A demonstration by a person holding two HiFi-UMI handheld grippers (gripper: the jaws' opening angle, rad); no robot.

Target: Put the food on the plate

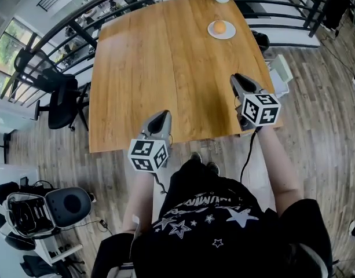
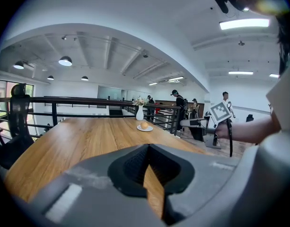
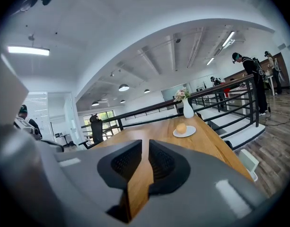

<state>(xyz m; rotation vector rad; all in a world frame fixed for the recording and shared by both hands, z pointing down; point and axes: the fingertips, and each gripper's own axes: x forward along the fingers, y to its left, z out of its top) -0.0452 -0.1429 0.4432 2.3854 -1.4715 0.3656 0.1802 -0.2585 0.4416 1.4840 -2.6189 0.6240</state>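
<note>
Table (image 1: 165, 57) beneath left gripper (image 1: 164, 115), right gripper (image 1: 237, 79)

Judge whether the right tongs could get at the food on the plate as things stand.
Probably, with a long stretch: only bare table lies between the right tongs and the food, far off on its plate.

The person wears a black short-sleeved T-shirt (image 1: 223, 236) printed with white stars and white lettering. Both the left tongs (image 1: 163, 116) and the right tongs (image 1: 237, 80) have smooth grey shells, black ribbed pads (image 3: 122, 163) and a white cube (image 1: 260, 109) bearing black square markers. A black cable (image 1: 246, 155) trails from the right one.
</note>
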